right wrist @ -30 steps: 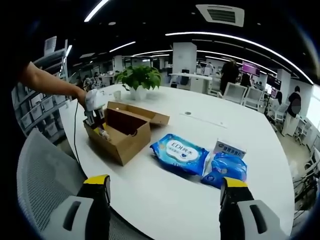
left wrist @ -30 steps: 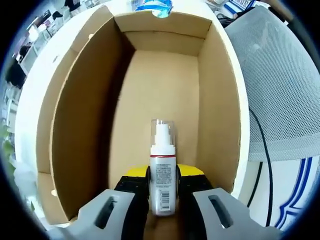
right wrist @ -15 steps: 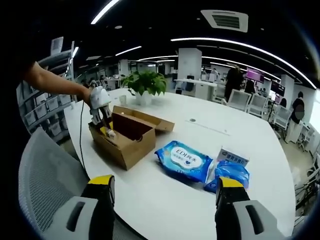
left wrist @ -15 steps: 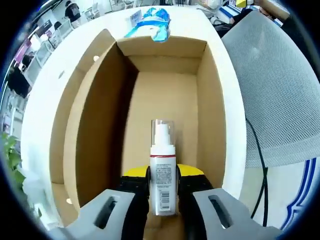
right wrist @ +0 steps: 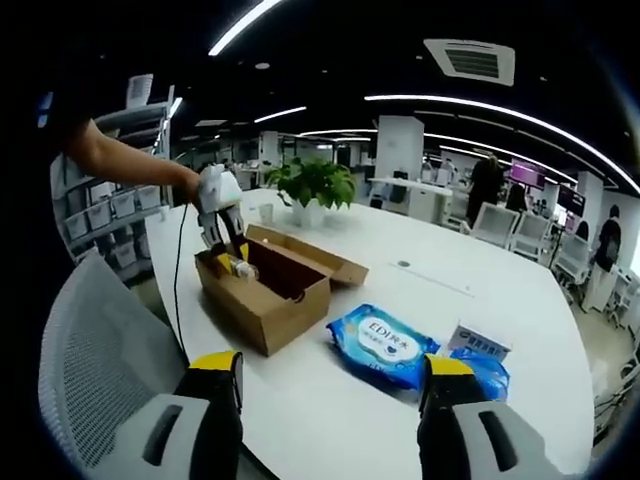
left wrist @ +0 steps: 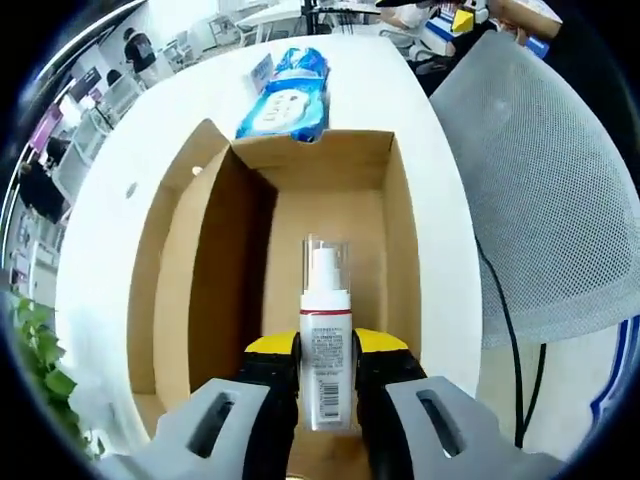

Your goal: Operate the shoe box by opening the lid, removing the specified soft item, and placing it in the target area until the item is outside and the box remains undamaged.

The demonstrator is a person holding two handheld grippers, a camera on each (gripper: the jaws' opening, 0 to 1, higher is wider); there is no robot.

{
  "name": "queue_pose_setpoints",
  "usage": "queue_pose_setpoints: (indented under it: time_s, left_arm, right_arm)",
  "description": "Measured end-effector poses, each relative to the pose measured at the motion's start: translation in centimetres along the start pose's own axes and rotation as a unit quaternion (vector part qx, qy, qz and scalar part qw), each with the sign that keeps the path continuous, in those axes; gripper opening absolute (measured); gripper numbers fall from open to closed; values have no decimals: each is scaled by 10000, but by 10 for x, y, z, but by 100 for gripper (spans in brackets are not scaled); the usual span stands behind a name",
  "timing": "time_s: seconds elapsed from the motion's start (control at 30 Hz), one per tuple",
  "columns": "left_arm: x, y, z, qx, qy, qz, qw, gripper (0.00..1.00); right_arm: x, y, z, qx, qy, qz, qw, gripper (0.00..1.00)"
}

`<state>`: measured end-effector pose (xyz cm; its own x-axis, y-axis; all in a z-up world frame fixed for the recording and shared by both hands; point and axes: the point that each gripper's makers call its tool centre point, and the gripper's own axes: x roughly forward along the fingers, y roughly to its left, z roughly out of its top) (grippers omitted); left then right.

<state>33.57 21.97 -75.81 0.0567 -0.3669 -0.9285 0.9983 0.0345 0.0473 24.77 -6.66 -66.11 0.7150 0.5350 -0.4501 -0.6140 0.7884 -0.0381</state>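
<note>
Two hand-held grippers in play. Left hand-held gripper (left wrist: pixel 326 385) is pinching a white spray bottle (left wrist: pixel 326 350) between its yellow-tipped jaws, grip on the labelled body. Bottle's long axis runs straight out along the jaws, clear cap and nozzle at the far end, pointing away from the camera. It hangs over the open shoe box (left wrist: pixel 180 300), above the box's near end; brown floor of the box lies beyond the cap. Lid flap folded out to the left of the jaws. Blue wipes pack (left wrist: pixel 285 95) lies on the white bench (left wrist: pixel 100 240) past the box's far wall. Grey mesh chair (left wrist: pixel 540 190) right of the jaws.

Right hand-held gripper (right wrist: pixel 330 400) has jaws spread wide, nothing between them, hovering off the bench edge and looking across it. From there: box (right wrist: pixel 265 300) ahead-left, a person's bare forearm (right wrist: pixel 125 165) reaching in from the left, left hand-held gripper (right wrist: pixel 225 225) angled down at the box's near-left end with the bottle at its tip. Wipes pack (right wrist: pixel 385 345) ahead between the jaws; a potted plant (right wrist: pixel 315 185) beyond the box
</note>
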Motion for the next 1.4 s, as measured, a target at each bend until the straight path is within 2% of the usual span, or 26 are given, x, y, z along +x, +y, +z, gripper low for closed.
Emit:
queue_pose_setpoints:
  time_s: [0.27, 0.87, 1.4]
  left_arm:
    - [-11, -2, 27, 206, -275, 110, 9994, 18]
    - [-22, -20, 74, 650, -658, 43, 9957, 18]
    - [-19, -37, 106, 930, -872, -138, 9917, 18]
  right_arm:
    - [5, 7, 5, -115, -57, 159, 9998, 66]
    - [15, 29, 11, -384, -62, 509, 9979, 57]
    - [27, 49, 17, -506, -82, 790, 9956, 51]
